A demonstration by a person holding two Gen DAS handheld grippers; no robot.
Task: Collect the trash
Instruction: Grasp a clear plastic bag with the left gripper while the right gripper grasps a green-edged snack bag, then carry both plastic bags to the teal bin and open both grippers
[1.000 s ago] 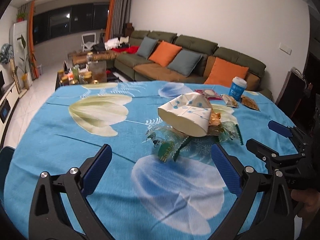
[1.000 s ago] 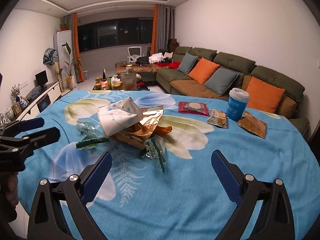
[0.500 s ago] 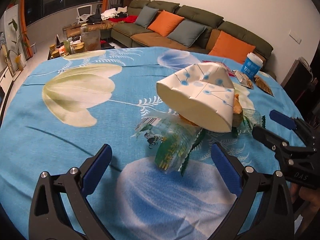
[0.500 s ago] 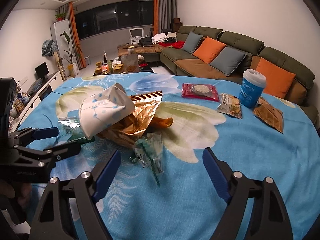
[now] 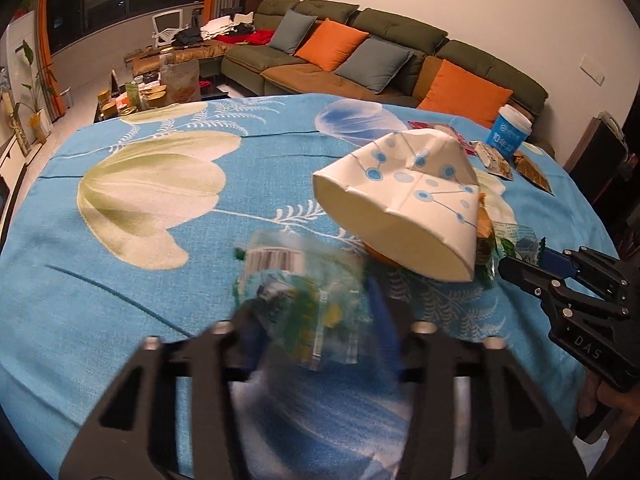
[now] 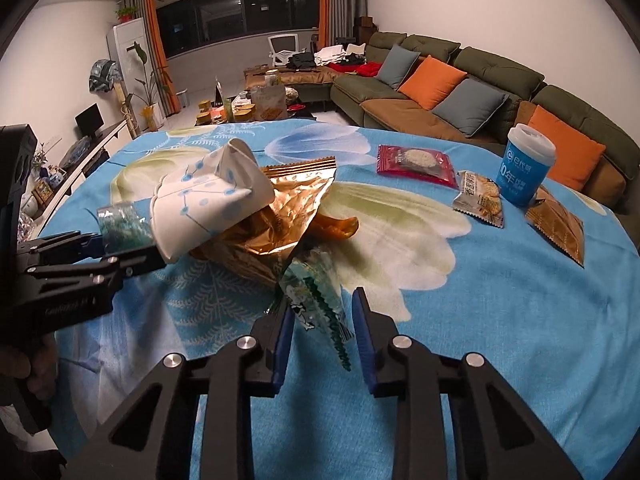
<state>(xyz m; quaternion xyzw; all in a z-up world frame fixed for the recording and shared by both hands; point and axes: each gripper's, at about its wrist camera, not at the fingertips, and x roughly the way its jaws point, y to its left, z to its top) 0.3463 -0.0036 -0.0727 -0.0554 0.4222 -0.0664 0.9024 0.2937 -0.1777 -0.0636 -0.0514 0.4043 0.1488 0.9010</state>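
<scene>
A trash pile lies mid-table: a crushed white paper cup with blue dots [image 5: 404,204] [image 6: 204,204], a gold foil wrapper [image 6: 280,216] under it, and clear green wrappers on both sides. My left gripper [image 5: 316,320] is closed around one clear green wrapper [image 5: 304,292]; the view is blurred there. It also shows in the right wrist view [image 6: 120,254]. My right gripper [image 6: 322,320] has its jaws narrowed around the other clear green wrapper [image 6: 316,300], with small gaps still showing at the pads. It also shows in the left wrist view [image 5: 532,264].
On the blue floral tablecloth [image 6: 480,320] at the far right lie a red snack packet [image 6: 416,160], a small biscuit packet [image 6: 480,198], a brown sachet [image 6: 556,220] and a blue lidded cup [image 6: 524,168]. A sofa stands behind.
Both grippers moved forward into the pile and their jaws closed in from wide open. The left closed on its green wrapper; the right narrowed around the other.
</scene>
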